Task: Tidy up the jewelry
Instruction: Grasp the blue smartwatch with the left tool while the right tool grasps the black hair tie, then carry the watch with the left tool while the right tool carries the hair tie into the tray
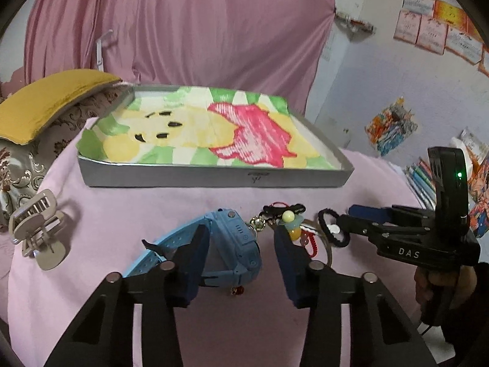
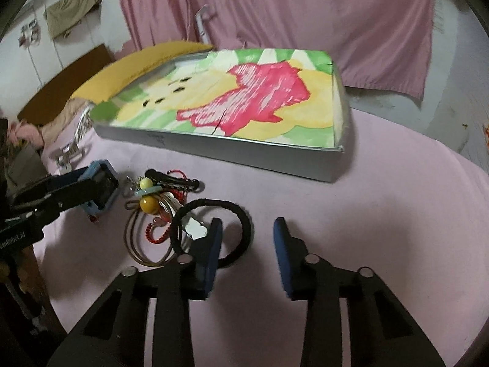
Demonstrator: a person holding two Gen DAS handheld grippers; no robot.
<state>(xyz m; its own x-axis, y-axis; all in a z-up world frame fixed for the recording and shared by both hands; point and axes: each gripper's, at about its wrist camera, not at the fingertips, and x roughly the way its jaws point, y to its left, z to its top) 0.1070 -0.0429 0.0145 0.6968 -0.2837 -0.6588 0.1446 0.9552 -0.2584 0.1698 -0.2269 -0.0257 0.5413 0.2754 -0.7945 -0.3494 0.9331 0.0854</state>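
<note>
White letters "DAS" show on the right claw [image 1: 342,229]. It is open at the black hair tie [image 2: 211,232], its left finger inside the loop. The left claw [image 1: 241,244], also open, straddles the blue smartwatch [image 1: 232,244]. The jewelry pile [image 2: 159,205] lies just in front of the gray box [image 1: 214,177], which holds only a paper drawing [image 1: 214,128]. Bare pink tabletop [image 2: 366,214] spreads right of the pile. A beige hair clip [image 1: 36,229] sits left of the box.
</note>
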